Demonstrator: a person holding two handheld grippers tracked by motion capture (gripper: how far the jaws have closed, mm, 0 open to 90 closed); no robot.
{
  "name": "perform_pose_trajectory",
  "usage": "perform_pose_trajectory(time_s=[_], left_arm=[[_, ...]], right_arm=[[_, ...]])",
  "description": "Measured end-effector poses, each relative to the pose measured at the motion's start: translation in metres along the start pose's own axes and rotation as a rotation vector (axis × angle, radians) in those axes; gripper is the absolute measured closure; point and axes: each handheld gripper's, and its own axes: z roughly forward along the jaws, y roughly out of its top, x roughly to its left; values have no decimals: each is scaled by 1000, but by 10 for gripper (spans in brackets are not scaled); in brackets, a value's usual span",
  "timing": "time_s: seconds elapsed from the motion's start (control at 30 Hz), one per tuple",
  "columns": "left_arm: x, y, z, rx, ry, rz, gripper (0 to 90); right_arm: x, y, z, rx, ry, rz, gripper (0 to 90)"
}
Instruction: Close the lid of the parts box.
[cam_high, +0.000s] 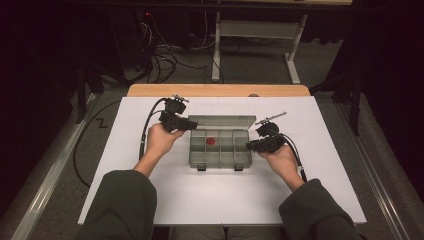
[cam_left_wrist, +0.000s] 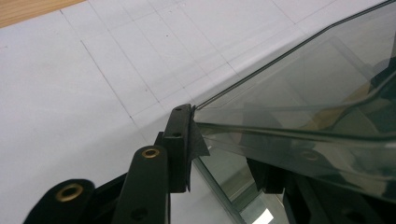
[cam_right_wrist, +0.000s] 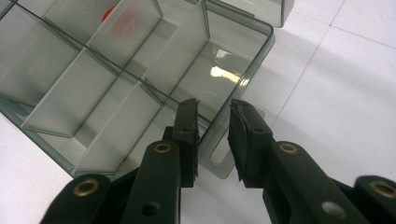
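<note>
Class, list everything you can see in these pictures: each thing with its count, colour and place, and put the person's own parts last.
Compartment box: one, clear grey plastic, middle of the board, open.
Box lid: one, clear grey, tilted up at the box's far edge.
Round piece: one, red, in a far-row compartment.
Board: one, white, on the table.
Table: one, wooden, its far edge showing.
Left gripper: one, black, at the lid's corner, jaws either side of the lid.
Right gripper: one, black, astride the box's wall.
Hands: two, each holding a gripper.
Sleeves: two, dark green.

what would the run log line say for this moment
left gripper: at clear hinged lid | right gripper: straddling smoky plastic compartment box wall | small red round piece: inside
</note>
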Motion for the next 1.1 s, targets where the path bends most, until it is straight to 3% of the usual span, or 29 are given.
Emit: perform_pose_trajectory(time_s=[0.3,0.47,0.6,0.8,1.1], left_arm=[[1,0,0,-1,-4,-1,630],[2,-1,1,-6,-10,-4,622],[2,-2,1,-13,-11,-1,619],[1,-5,2,-16,-12,-3,601],[0,-8,1,-22,-14,-2,588]], right_arm=[[2,-1,0,-9,-18,-28,745],[3,-1,-2,-16,-2,-38,708],[4,-1,-12,-49,12,-42,708],[-3,4,-28,-72,28,-42,831],[-10,20,-42,-125,-27,-38,861]])
